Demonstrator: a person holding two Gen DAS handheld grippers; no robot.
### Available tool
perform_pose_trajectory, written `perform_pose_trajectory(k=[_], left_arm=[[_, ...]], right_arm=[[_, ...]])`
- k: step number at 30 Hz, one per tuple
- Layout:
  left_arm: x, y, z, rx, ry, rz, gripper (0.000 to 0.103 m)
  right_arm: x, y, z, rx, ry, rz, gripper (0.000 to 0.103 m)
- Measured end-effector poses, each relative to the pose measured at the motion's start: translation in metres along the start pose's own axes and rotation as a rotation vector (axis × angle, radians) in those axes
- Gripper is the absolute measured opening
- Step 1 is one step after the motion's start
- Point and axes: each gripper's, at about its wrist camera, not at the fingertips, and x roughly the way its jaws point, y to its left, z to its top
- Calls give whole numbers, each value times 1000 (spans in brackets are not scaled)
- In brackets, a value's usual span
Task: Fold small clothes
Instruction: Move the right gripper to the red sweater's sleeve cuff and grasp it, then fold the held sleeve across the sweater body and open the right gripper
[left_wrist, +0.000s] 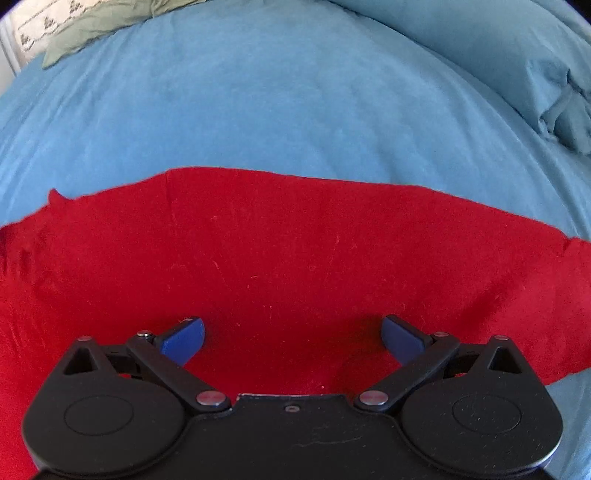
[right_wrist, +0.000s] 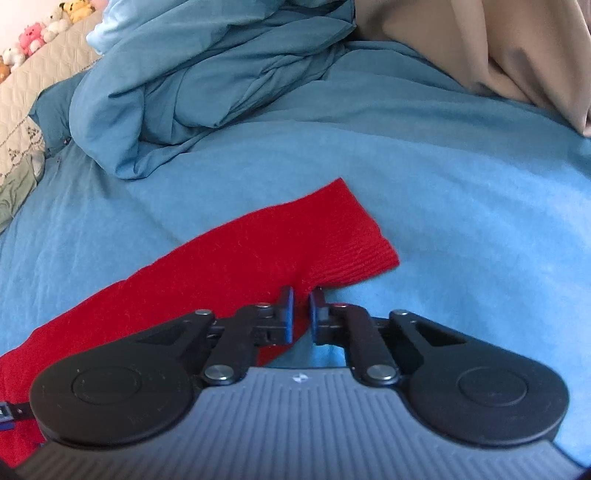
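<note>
The red garment (right_wrist: 280, 251) is being pinched at its lower edge by the right gripper (right_wrist: 301, 314) (fingers nearly closed on cloth), while the left gripper (left_wrist: 293, 336) is being held wide and empty above it, so a matching grasp is probably being called for next.

Blue bedsheet (left_wrist: 258, 110); crumpled blue duvet (right_wrist: 192, 85); plush toys (right_wrist: 33, 37)

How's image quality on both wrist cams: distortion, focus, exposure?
Left wrist: heavy fisheye bowing, the red garment edge curves; lighting even, no glare; the open left gripper is sharp. Right wrist: same bowing, black corner vignette; the bright upper-left around the plush toys looks washed out; the right gripper, nearly shut at the garment's edge, is sharp.
</note>
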Motion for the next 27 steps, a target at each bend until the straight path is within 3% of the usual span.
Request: perform_pose_trajectory(k=[4,8,11,15,18,22,24,27], left_arm=[[-1,5,7,41,61,-13,103],[-24,24,10,-8,16,-18,103],[-53,50,10,-34,-25,42,103],[-95,103,-7,-58,-112,83,103],[-118,154,-28,-92,-137,137,103],[-132,217,-70,-118,-160,206,103],[-135,241,-91,-137,-163,233,103],[-136,272,-122,-194,-156,223,103]], right_arm=[[-25,29,18,-53,-39,29,22],[-54,82,37,-118,-69,125,22],[-82,140,43,-209,-103,239,22],[-114,231,25,-344,-93,475,22],[-124,297,-16,-419,-9,678,22],[-119,362,-100,-554,89,832,22],[-108,383,-149,-605,149,865,21],[-90,394,-214,-715,197,844,21]])
